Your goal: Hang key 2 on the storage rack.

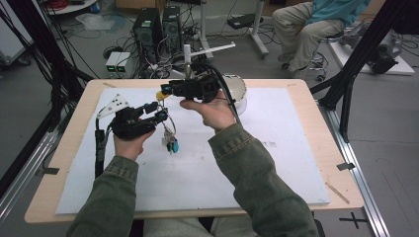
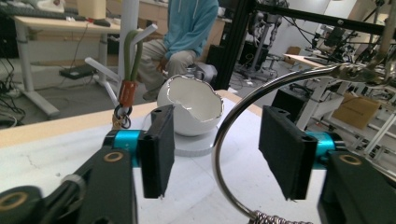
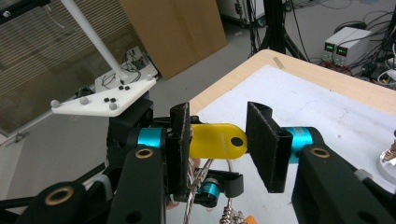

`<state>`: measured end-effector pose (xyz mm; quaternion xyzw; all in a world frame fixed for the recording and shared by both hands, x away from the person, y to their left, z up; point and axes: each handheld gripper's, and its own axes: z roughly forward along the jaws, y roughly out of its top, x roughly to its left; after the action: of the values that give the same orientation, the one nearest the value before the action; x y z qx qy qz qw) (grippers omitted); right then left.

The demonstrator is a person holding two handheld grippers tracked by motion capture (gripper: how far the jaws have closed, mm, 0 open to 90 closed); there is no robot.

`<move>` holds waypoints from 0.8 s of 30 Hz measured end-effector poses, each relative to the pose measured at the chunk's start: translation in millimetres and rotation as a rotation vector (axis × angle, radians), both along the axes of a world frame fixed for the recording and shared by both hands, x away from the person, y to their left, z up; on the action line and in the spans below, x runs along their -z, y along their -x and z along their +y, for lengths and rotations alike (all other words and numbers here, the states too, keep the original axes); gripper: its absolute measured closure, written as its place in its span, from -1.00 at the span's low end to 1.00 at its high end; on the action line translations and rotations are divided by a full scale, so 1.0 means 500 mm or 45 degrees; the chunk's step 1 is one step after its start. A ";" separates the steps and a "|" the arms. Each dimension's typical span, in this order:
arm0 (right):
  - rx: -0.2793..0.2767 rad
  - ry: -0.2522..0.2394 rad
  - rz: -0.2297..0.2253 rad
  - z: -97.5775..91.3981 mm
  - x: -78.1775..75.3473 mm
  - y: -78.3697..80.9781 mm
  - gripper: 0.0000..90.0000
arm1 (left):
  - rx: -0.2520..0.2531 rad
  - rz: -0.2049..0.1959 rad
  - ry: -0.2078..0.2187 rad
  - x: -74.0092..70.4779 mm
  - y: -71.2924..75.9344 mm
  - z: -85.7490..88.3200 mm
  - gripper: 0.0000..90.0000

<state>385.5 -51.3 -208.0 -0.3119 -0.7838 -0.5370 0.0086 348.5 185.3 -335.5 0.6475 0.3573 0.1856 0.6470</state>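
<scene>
My right gripper is shut on a yellow plastic tag, one pad against each end. The tag belongs to a key bunch whose large wire ring arcs through the gap of my left gripper. Its black pads stand apart from the wire on both sides, so it is open. Keys and a teal piece dangle below the two grippers. An olive cord loop with a red-brown sleeve rises beside the left jaw. Both grippers are held up over the white mat.
A white broken-shell bowl stands on a round base at the mat's far side, just behind the right hand. A seated person and computer towers are beyond the table's far edge.
</scene>
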 end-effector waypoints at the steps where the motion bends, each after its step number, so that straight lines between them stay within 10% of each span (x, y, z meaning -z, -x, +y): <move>1: -0.002 -0.003 0.000 0.002 -0.001 0.000 0.36 | 0.000 -0.006 0.002 -0.001 0.001 0.000 0.13; 8: -0.006 -0.003 0.009 0.011 0.001 -0.001 0.36 | 0.029 -0.013 0.049 -0.005 0.004 0.005 0.62; 14: -0.007 -0.047 0.027 0.009 -0.001 -0.003 0.36 | 0.022 -0.005 -0.038 -0.003 0.005 0.000 0.87; 24: -0.006 -0.050 0.056 0.003 0.000 -0.007 0.32 | 0.019 -0.036 -0.080 -0.004 0.006 -0.010 0.91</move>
<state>388.8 -49.8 -208.1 -0.3215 -0.7734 -0.5453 0.0332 345.7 180.4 -333.3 0.6675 0.3373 0.2008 0.6327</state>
